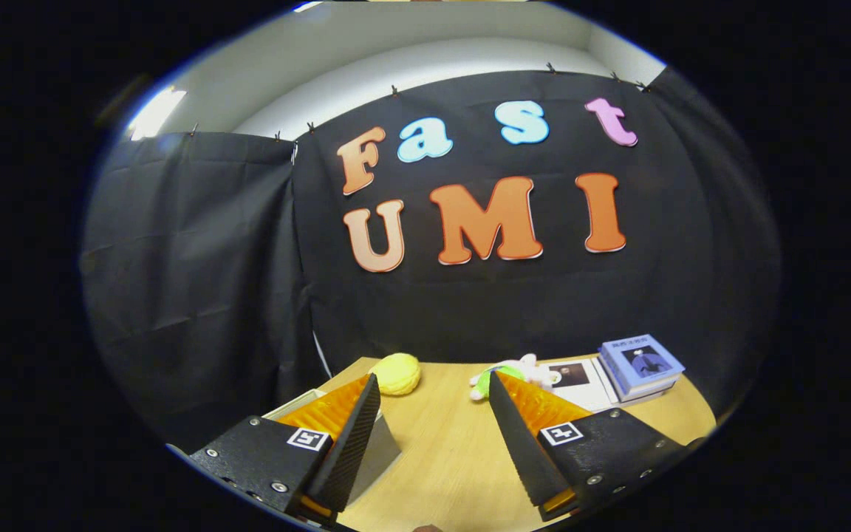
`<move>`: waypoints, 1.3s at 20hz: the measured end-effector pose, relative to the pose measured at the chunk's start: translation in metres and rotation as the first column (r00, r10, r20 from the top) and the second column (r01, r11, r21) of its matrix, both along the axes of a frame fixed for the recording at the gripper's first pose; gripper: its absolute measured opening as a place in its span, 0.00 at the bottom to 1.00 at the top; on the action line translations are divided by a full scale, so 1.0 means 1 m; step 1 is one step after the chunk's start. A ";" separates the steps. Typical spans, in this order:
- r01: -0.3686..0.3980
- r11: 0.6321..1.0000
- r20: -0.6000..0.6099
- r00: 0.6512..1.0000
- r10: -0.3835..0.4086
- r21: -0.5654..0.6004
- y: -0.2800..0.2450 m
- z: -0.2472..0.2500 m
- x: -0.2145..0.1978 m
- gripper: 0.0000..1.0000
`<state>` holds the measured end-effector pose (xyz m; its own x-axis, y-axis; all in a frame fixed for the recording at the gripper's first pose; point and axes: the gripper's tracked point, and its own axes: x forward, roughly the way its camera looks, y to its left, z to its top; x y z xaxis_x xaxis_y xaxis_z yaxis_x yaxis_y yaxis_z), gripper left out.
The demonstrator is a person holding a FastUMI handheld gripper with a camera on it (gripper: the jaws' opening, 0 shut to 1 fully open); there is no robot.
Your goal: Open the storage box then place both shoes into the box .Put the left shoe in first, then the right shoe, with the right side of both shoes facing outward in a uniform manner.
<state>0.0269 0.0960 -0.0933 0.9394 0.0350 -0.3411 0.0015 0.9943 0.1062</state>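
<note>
Nearest, the gripper (433, 395) hangs over the table (448, 458), fingers spread apart with nothing between them. At eight o'clock, partly behind the left finger, a grey box (375, 452) looks like the storage box. Beyond, at eleven, a yellow toy (396, 373); at two, books (640, 367). Turn down toward the box, find its lid edge, then close.

Smooth wooden table (455, 451); matt cloth wall (211, 281).
</note>
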 end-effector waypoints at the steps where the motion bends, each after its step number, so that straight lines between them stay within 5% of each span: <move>1: 0.010 1.000 0.040 0.999 -0.009 -0.022 -0.011 0.008 -0.003 0.89; 9: 0.065 0.988 0.204 0.978 -0.035 -0.138 -0.076 0.045 -0.036 0.92; 26: 0.143 0.981 0.302 0.949 -0.097 -0.134 -0.137 0.075 -0.070 0.95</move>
<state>-0.0428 -0.0409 -0.0182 0.9925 -0.1147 -0.0434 0.1133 0.9930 -0.0322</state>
